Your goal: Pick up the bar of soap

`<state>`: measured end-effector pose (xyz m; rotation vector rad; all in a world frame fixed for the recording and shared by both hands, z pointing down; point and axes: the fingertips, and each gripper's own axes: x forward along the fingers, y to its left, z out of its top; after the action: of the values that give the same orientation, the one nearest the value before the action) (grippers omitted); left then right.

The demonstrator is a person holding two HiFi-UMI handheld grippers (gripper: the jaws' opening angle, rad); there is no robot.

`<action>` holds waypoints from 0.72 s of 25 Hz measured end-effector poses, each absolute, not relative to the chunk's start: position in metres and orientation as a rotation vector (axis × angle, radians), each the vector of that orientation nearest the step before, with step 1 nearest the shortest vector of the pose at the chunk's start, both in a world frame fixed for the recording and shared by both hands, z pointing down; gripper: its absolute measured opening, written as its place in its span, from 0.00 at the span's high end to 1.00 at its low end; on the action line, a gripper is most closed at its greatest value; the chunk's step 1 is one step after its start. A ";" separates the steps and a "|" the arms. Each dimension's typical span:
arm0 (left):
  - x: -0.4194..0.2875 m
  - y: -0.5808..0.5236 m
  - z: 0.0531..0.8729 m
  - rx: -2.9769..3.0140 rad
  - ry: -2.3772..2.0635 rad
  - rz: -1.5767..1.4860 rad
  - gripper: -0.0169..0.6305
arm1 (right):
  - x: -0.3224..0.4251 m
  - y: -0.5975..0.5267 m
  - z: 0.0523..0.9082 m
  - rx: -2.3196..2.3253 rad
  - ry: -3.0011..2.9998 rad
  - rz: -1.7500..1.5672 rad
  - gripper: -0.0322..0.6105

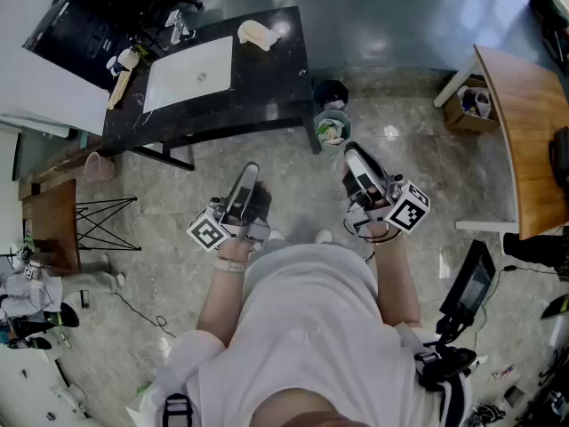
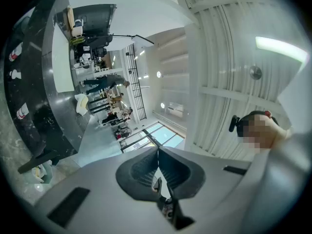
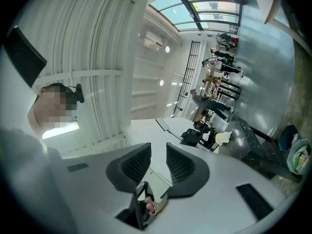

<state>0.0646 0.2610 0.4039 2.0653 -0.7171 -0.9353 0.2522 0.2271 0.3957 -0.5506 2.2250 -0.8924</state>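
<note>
The cream bar of soap (image 1: 256,34) lies on the far right corner of the black counter (image 1: 267,78), beside the white sink (image 1: 188,71). It also shows on the counter as a pale lump, the soap (image 2: 81,104) to the left in the left gripper view and the soap (image 3: 223,138) to the right in the right gripper view. Both grippers are held low in front of the person, over the floor and well short of the counter. My left gripper (image 1: 250,169) (image 2: 157,152) is shut and empty, its tips touching. My right gripper (image 1: 353,152) (image 3: 158,150) is shut with only a narrow slit, nothing in it.
A black bin (image 1: 331,92) and a bin with litter (image 1: 332,129) stand at the counter's near right corner. Bottles (image 1: 129,59) crowd the counter's left end. A wooden desk (image 1: 524,123) and a cardboard box (image 1: 471,103) are at right, a wire stand (image 1: 102,223) at left.
</note>
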 end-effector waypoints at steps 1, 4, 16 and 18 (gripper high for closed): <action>0.066 0.261 0.404 2.072 -0.722 -0.930 0.96 | 0.254 0.228 0.396 -0.554 2.222 -0.891 0.82; 0.070 0.261 0.406 2.055 -0.725 -0.932 0.96 | 0.261 0.232 0.397 -0.563 2.223 -0.887 0.82; 0.080 0.236 0.414 2.036 -0.671 -0.932 0.96 | 0.275 0.217 0.405 -0.628 2.211 -0.877 0.82; 0.075 0.226 0.416 2.031 -0.666 -0.935 0.96 | 0.270 0.208 0.405 -0.639 2.217 -0.878 0.82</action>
<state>0.0747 0.2264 0.4158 2.0309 -0.6657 -0.9347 0.2699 0.2085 0.4051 -0.6393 2.2166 -0.8776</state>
